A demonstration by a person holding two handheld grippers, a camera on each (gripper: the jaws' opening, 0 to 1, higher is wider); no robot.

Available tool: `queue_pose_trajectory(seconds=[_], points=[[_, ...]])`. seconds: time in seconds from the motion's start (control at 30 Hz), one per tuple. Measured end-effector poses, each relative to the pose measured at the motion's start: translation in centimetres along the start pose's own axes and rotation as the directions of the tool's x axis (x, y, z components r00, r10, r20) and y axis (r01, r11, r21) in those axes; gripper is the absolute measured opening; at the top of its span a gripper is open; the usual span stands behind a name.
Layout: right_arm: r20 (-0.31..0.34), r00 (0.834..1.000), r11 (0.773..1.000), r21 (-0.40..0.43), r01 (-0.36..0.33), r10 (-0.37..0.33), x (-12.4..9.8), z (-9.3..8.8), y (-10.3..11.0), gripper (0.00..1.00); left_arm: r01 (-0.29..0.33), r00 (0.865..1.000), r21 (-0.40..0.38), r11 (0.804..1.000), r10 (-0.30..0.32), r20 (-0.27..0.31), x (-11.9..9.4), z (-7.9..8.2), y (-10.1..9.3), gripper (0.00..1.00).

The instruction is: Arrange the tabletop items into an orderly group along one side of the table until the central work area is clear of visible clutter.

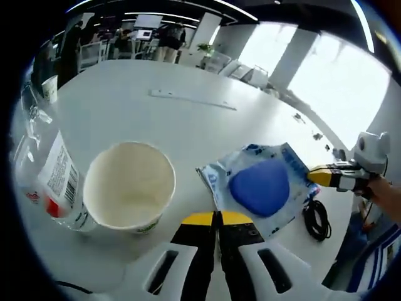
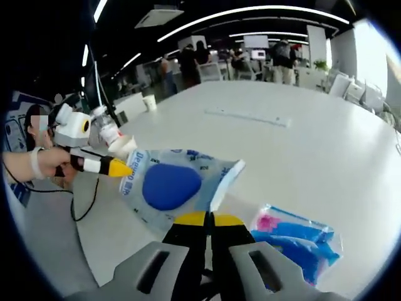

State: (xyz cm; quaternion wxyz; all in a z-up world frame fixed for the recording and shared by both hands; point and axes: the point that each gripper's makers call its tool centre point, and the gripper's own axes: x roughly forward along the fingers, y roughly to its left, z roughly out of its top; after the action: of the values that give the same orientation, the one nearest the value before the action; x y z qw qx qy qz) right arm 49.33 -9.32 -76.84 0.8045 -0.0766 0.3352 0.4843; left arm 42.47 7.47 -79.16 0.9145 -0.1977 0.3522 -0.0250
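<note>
Blue-sponge packet (image 2: 172,187) gripped by both grippers' closed jaws above table (image 2: 301,144).

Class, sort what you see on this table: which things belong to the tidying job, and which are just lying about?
Belong to the job: paper cup, plastic bottle, blue packet, pink-and-blue packet.

Probably just lying about: black cable, long flat strip, distant cup at the far edge.
</note>
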Motion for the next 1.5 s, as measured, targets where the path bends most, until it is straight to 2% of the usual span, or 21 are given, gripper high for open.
queue_pose_trajectory(seconds=[0.67,1.5], points=[[-0.017,1.0,0.998,0.065,0.008,-0.007,-0.1,-3.0,0.2,0.0,-0.015,1.0,0.023,1.0,0.015,0.013,0.5,0.0,-0.1,0.0],[-0.033,0.999,0.997,0.081,0.01,-0.008,0.9,-3.7,0.1,0.0,-0.029,0.999,0.004,1.0,0.029,0.019,1.2,-0.2,0.5,0.0]])
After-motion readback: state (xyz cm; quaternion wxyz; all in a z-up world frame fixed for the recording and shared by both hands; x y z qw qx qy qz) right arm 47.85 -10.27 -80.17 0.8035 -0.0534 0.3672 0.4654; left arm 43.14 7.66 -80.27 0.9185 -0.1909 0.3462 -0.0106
